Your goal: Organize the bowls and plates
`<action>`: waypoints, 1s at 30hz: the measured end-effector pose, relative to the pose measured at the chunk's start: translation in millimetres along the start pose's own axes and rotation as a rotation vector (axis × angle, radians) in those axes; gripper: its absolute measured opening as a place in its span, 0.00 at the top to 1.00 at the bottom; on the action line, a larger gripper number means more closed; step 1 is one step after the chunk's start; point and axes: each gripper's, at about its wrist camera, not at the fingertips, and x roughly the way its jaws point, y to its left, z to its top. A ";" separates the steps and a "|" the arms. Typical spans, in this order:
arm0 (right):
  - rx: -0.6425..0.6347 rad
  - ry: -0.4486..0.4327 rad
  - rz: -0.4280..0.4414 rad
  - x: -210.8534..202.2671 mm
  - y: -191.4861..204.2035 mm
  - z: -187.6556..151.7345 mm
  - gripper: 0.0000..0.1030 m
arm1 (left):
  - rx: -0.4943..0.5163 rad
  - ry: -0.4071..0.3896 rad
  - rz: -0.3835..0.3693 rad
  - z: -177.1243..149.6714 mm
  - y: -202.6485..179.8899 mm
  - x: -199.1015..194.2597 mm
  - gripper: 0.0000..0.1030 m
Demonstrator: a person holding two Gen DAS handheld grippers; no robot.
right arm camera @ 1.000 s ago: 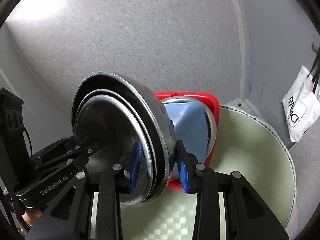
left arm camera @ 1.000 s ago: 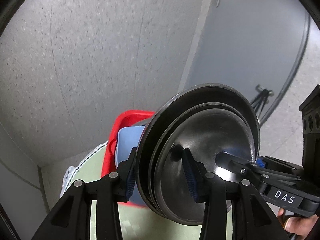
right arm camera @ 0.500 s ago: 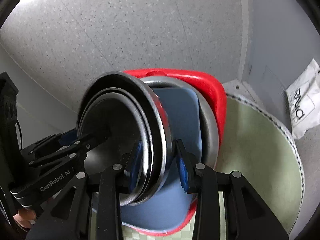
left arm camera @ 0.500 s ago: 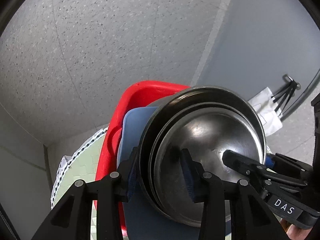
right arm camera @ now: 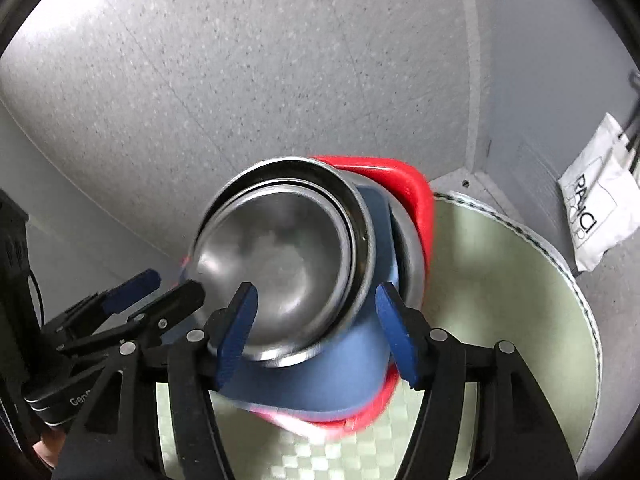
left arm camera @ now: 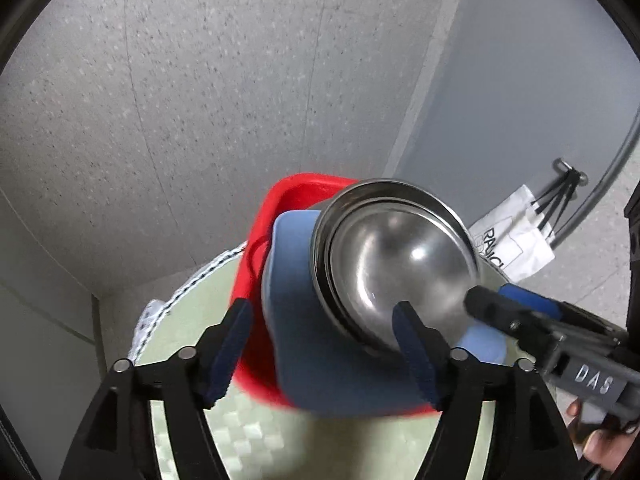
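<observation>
A stack of steel bowls (left arm camera: 396, 264) rests on a blue plate (left arm camera: 320, 360) inside a red basin (left arm camera: 256, 248) on the green checked round table (left arm camera: 192, 320). My left gripper (left arm camera: 324, 352) is open, its jaws spread either side of the bowls' near rim, apart from it. In the right wrist view the same steel bowls (right arm camera: 280, 264) lie on the blue plate (right arm camera: 320, 384) in the red basin (right arm camera: 416, 200), with another steel dish (right arm camera: 412, 252) under the plate. My right gripper (right arm camera: 316, 332) is open around the bowls' rim without gripping.
The table's patterned white edge (right arm camera: 576, 280) curves at the right. A white paper bag (right arm camera: 596, 216) lies on the grey speckled floor beyond it, also in the left wrist view (left arm camera: 512, 248). A grey wall (left arm camera: 520, 80) stands behind.
Both grippers, shut on the bowl stack's rim before, have opened. The bowls now rest on the blue plate in the red basin, and both grippers have drawn back a little.
</observation>
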 end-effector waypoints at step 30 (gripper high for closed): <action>-0.069 -0.515 -0.177 -406.0 48.8 -355.1 0.00 | 0.163 -0.477 -0.030 -422.9 -143.1 -462.3 0.01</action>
